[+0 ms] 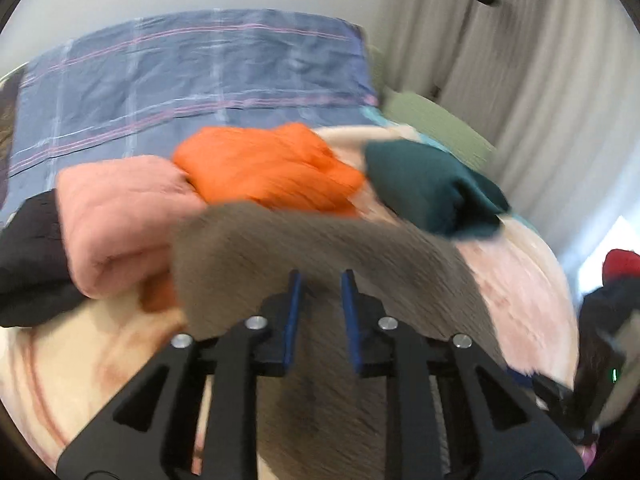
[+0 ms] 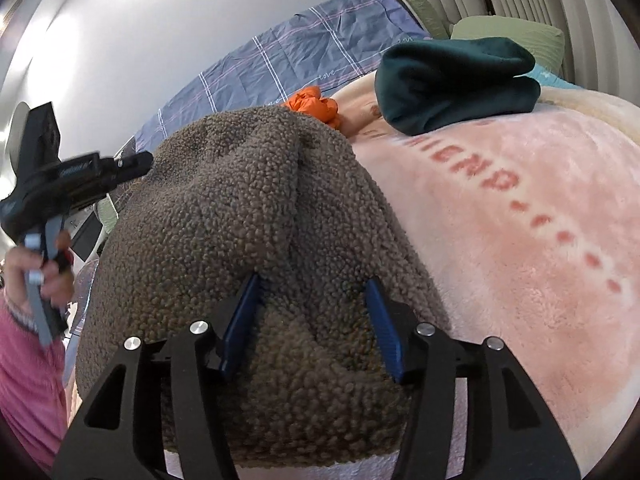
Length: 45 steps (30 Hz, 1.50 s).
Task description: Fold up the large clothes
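Observation:
A brown fleece garment [image 1: 280, 248] [image 2: 240, 200] lies bunched on a pink blanket [image 2: 520, 220] spread over the bed. In the blurred left wrist view, my left gripper [image 1: 322, 276] is shut on a fold of the fleece, which fills the narrow gap between its blue pads. The right wrist view shows that same left gripper [image 2: 138, 164] at the fleece's far left edge, held by a hand [image 2: 36, 264]. My right gripper [image 2: 314, 280] is open above the near part of the fleece, its jaws wide apart with the pile bulging up between them.
An orange garment [image 1: 264, 172] [image 2: 316, 106], a folded pink one [image 1: 120, 216], a folded dark green one [image 1: 432, 188] [image 2: 456, 80] and a black one [image 1: 28, 260] lie behind the fleece. Behind them are a blue plaid sheet [image 1: 180, 72], green pillows [image 2: 508, 32] and a curtain [image 1: 520, 80].

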Each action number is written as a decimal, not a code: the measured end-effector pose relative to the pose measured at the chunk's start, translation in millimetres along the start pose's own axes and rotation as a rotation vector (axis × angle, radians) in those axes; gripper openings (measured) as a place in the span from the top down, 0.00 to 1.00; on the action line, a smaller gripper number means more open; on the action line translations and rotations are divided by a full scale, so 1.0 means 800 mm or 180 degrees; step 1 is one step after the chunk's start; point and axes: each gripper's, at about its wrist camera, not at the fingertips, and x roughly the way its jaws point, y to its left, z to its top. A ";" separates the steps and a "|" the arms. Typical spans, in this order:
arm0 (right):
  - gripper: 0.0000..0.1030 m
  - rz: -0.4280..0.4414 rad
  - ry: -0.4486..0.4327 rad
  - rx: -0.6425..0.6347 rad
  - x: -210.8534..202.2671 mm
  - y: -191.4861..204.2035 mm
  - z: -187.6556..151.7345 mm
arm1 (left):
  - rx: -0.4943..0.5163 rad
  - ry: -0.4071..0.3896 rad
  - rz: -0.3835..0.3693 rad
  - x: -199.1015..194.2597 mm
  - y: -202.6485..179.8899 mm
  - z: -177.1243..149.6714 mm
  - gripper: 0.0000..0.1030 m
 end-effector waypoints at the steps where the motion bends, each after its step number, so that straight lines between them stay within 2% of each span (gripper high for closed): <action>1: 0.47 0.0005 -0.0002 0.0000 0.000 -0.001 0.001 | 0.0010 0.0005 -0.0015 0.004 0.003 0.008 0.80; 3: 0.47 -0.0001 -0.0007 -0.0007 -0.009 -0.002 -0.002 | 0.0093 0.0059 -0.0054 0.021 0.001 0.020 0.80; 4: 0.47 -0.0009 -0.0008 -0.0013 -0.008 -0.002 -0.002 | 0.0179 0.0095 0.0035 0.034 -0.002 0.023 0.81; 5: 0.47 -0.0014 -0.0011 -0.0022 -0.010 -0.001 -0.003 | 0.0283 0.0212 0.0172 0.058 -0.001 0.023 0.85; 7: 0.46 -0.0027 -0.0021 -0.0050 -0.009 0.002 -0.003 | 0.0397 0.0612 0.0499 0.125 0.013 0.000 0.87; 9: 0.45 -0.0069 -0.0035 -0.0107 -0.005 0.009 -0.002 | 0.0544 0.0607 0.0727 0.147 0.011 -0.020 0.87; 11: 0.45 -0.0161 -0.0072 -0.0164 -0.005 0.013 -0.002 | 0.0450 0.0561 0.0694 0.141 0.015 -0.021 0.87; 15: 0.44 -0.0074 -0.0045 -0.0124 -0.005 0.008 -0.001 | 0.0466 0.0533 0.0609 0.131 0.018 -0.023 0.87; 20: 0.43 -0.0066 -0.0042 -0.0091 -0.008 0.003 -0.002 | 0.0707 0.0366 0.0790 0.095 -0.020 -0.009 0.85; 21: 0.43 -0.0054 -0.0036 -0.0076 -0.008 0.003 -0.002 | 0.0733 0.0323 0.0770 0.084 -0.029 -0.002 0.83; 22: 0.43 -0.0035 -0.0030 -0.0048 -0.008 0.000 -0.002 | 0.0741 0.0242 0.0627 0.066 -0.044 0.008 0.75; 25: 0.42 0.0000 -0.0022 -0.0010 -0.005 0.000 0.000 | 0.0762 0.0054 0.0079 0.028 -0.081 0.026 0.71; 26: 0.42 -0.0006 -0.0025 -0.0014 -0.005 0.000 0.001 | 0.0824 0.0027 -0.0141 0.020 -0.102 0.030 0.68; 28: 0.42 -0.0015 -0.0026 -0.0026 -0.006 0.001 0.001 | 0.0993 0.0115 -0.0358 0.027 -0.133 0.030 0.63; 29: 0.42 -0.0009 -0.0023 -0.0024 -0.006 0.001 0.001 | 0.1126 0.0264 -0.0384 0.052 -0.152 0.025 0.62; 31: 0.42 0.0006 -0.0018 -0.0016 -0.006 0.000 0.001 | 0.1220 0.0751 -0.0126 0.123 -0.158 0.005 0.62; 32: 0.42 -0.0003 -0.0019 -0.0016 -0.006 0.000 0.001 | 0.1144 0.0992 -0.0097 0.154 -0.151 -0.004 0.62; 33: 0.42 -0.0051 -0.0017 -0.0019 -0.005 0.000 0.000 | 0.0917 0.1139 -0.0206 0.180 -0.136 -0.009 0.62; 35: 0.42 -0.0098 -0.0058 -0.0009 -0.002 -0.002 -0.001 | 0.0633 0.1234 -0.0364 0.184 -0.118 0.000 0.62; 41: 0.42 -0.0088 -0.0034 -0.0041 -0.004 0.004 0.002 | 0.0731 0.1128 -0.0297 0.172 -0.117 -0.010 0.62; 45: 0.41 0.0008 0.0027 -0.0047 -0.009 0.001 0.008 | 0.0662 0.1063 -0.0349 0.163 -0.119 -0.012 0.62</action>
